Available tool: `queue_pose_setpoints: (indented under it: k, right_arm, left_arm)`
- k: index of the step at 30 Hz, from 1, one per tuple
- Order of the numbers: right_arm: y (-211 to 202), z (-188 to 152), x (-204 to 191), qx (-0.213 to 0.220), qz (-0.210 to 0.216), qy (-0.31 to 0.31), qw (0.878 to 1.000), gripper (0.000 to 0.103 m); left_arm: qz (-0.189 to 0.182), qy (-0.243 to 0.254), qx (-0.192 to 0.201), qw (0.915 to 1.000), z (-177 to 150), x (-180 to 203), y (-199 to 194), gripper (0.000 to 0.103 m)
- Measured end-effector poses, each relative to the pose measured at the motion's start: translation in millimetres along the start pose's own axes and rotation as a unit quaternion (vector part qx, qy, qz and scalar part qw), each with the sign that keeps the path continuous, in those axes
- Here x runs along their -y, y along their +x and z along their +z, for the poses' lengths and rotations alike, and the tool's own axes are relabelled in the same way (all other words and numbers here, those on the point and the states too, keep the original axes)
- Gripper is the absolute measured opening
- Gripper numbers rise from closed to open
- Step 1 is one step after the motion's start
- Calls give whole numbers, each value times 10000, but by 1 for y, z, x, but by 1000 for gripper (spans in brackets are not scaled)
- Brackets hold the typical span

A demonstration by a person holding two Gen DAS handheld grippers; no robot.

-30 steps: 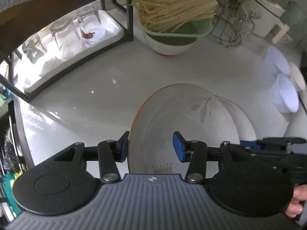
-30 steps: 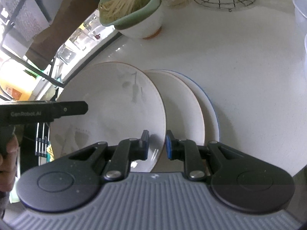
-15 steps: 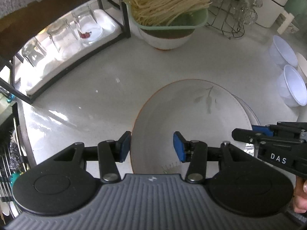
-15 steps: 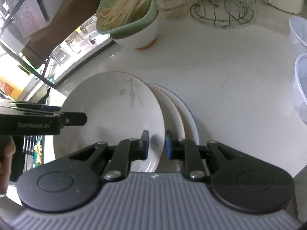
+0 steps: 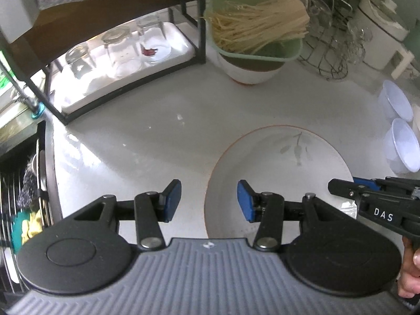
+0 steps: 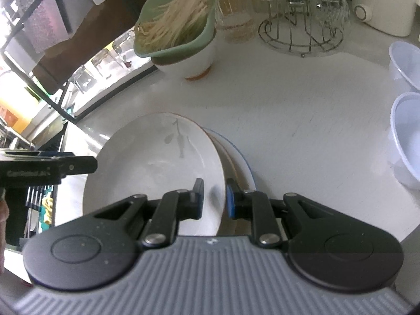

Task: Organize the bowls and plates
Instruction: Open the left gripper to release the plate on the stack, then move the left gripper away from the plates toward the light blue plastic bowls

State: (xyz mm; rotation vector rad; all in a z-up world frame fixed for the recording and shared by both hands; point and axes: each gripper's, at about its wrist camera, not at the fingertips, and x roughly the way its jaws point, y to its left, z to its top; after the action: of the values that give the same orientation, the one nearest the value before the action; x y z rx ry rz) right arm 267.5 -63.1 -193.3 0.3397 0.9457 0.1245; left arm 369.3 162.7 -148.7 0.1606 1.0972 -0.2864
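plate (image 6: 157,168) rim between right tongs (image 6: 214,197)

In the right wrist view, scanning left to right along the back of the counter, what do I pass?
Upturned clear glasses on the white tray → green colander of dry noodles sitting in a white bowl → round wire glass rack → white appliance.

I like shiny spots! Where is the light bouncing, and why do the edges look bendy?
Left wrist view: glare gleams on the white counter left of the leaf plate; the fisheye lens curves the black rack. Right wrist view: bright window wash at left; the plastic bowls look slightly blurred.
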Motion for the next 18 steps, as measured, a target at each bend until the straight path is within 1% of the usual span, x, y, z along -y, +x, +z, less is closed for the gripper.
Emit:
queue_pose_setpoints:
  k: [5,13,16,18]
  right_arm:
    - [-4,-1,1,81,-15,-44,10000,21]
    - [-12,-4,2,217,-29,-56,9997,21]
    - [-17,-6,1,337,-156,-108,9993,21]
    - [-21,-5,2,442,-30,-97,9990,21]
  left_arm:
    - [5,-171,74,9998,-9,1,-10,53]
    - [-114,-425,202,9988,-29,-5,-29,53]
    - [-151,-587,282,9978,-34,-7,-37,53]
    - [-192,-695,361,9967,-36,-6,-42,53]
